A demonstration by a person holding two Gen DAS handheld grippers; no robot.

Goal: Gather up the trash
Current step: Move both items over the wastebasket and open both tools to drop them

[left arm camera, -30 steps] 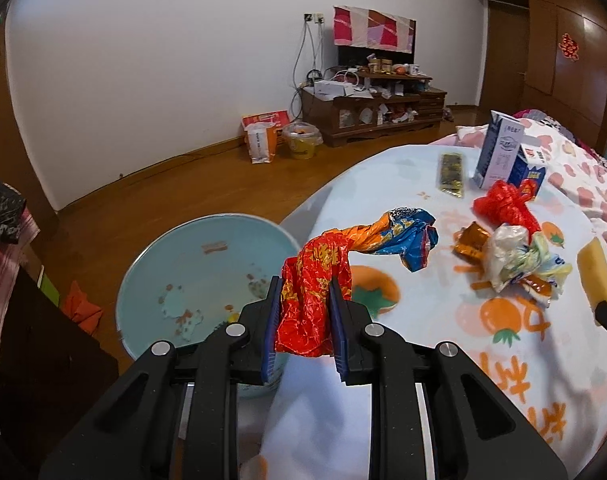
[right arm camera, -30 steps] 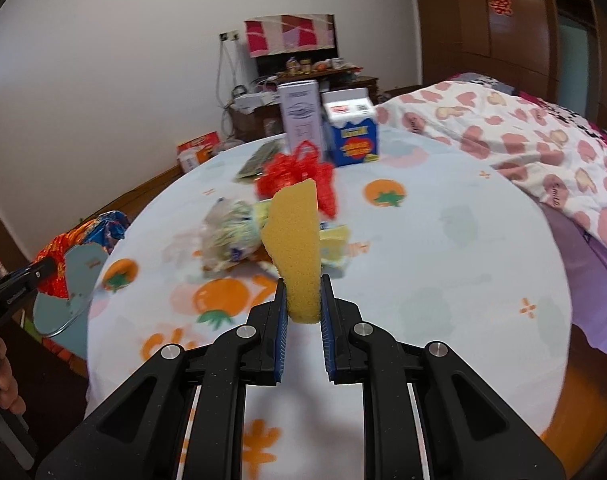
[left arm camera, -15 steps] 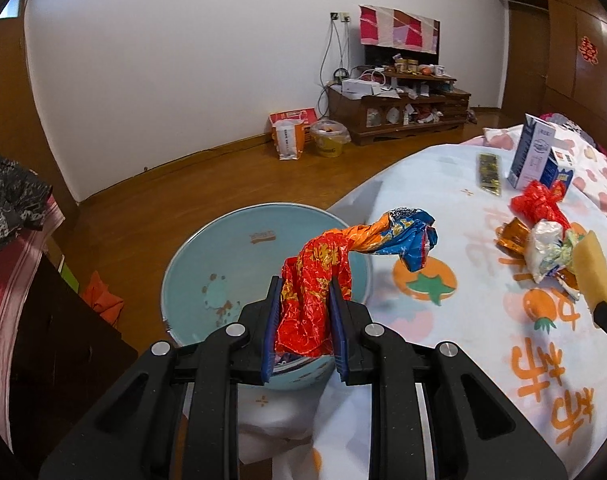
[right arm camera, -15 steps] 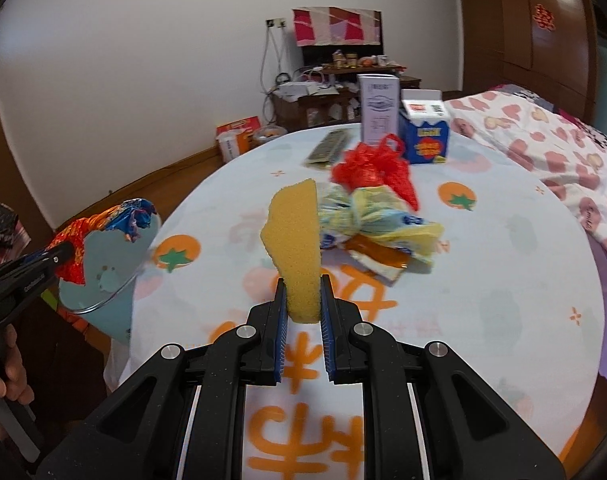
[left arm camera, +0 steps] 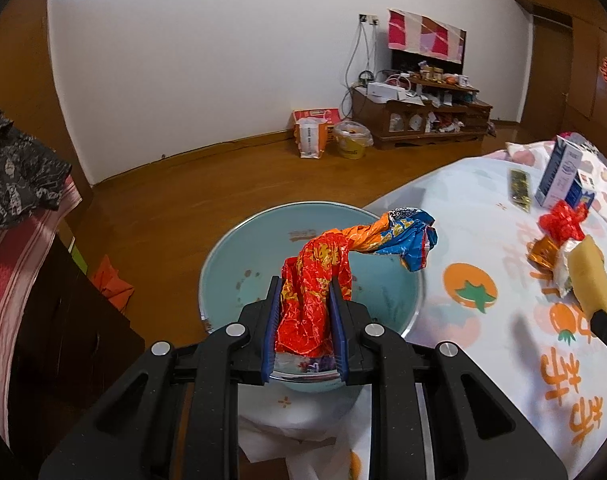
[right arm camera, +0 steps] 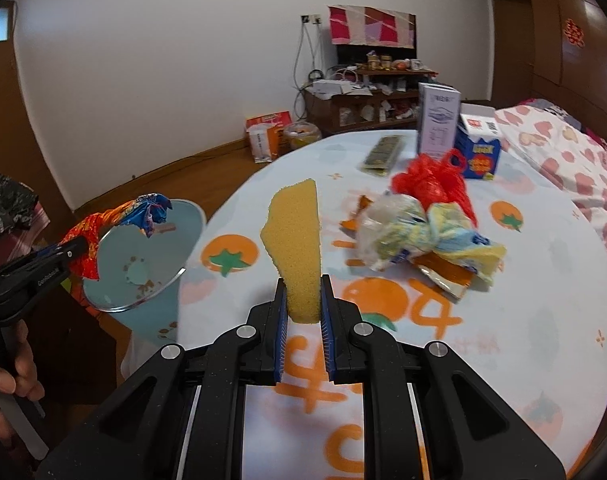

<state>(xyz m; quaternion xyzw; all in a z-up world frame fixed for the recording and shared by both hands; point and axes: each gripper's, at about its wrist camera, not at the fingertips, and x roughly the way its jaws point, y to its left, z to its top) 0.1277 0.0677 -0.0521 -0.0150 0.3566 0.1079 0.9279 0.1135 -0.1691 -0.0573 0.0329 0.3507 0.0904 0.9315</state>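
Observation:
My left gripper is shut on a crumpled red, orange and blue wrapper and holds it over a light blue bin beside the table. The right wrist view shows that wrapper above the bin at the left. A yellow sponge stands upright in my right gripper, which is shut on it above the table; it also appears in the left wrist view as the sponge. More trash lies on the cloth: a red plastic bag and a pale crumpled bag.
The round table has a white cloth with orange prints. Two cartons and a flat dark packet sit at its far side. A dark cabinet stands left of the bin. A hand grips the left handle.
Both grippers have swung left. The wrapper has passed from above the table's edge to above the bin. The sponge has shifted left across the table, away from the trash pile.

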